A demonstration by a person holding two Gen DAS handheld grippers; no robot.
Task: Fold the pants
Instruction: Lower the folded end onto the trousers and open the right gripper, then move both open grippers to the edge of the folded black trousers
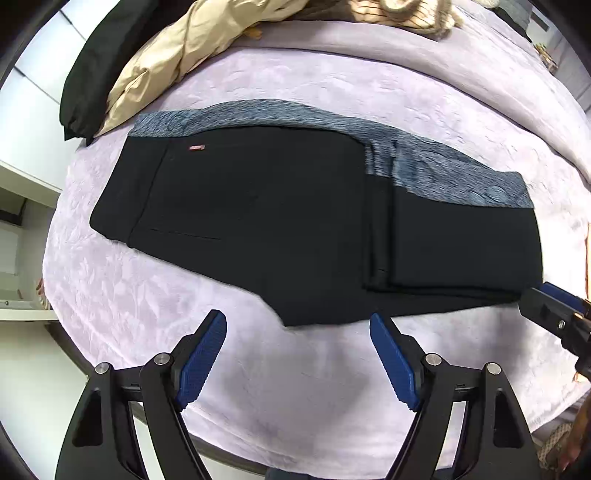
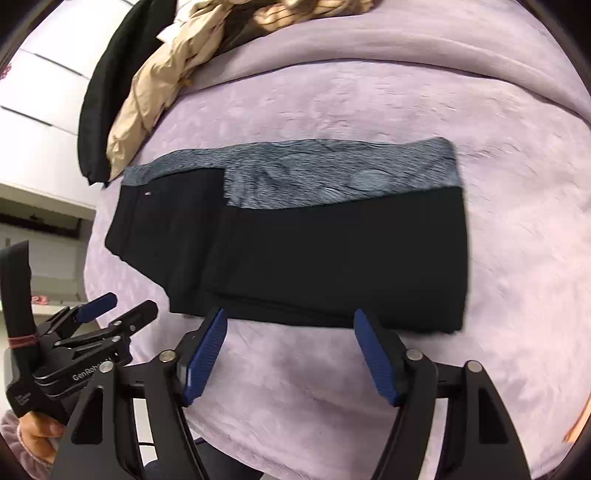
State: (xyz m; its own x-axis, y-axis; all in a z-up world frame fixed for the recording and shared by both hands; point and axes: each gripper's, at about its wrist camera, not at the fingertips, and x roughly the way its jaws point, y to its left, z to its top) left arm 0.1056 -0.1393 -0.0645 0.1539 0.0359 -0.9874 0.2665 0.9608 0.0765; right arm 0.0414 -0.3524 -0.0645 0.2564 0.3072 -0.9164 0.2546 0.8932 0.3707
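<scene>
Black pants (image 1: 277,214) with a grey-blue patterned side panel (image 1: 443,166) lie folded on a lilac blanket (image 1: 332,369); one end is doubled back over the rest. My left gripper (image 1: 297,319) hangs over the blanket just short of the pants' near edge, jaws open and empty. My right gripper (image 2: 290,313) is open too, its blue pads (image 2: 207,354) apart at the near edge of the pants (image 2: 332,258), nothing between them. The left gripper (image 2: 131,302) shows at the lower left of the right wrist view, held by a hand (image 2: 37,432). The right gripper (image 1: 550,299) peeks in at the left wrist view's right edge.
A beige jacket (image 1: 166,66) and a black garment (image 1: 96,66) are heaped at the blanket's far left, with more clothes (image 2: 314,14) behind. A white shelf unit (image 1: 22,221) stands beyond the bed's left edge. Bare blanket (image 2: 517,258) spreads to the right of the pants.
</scene>
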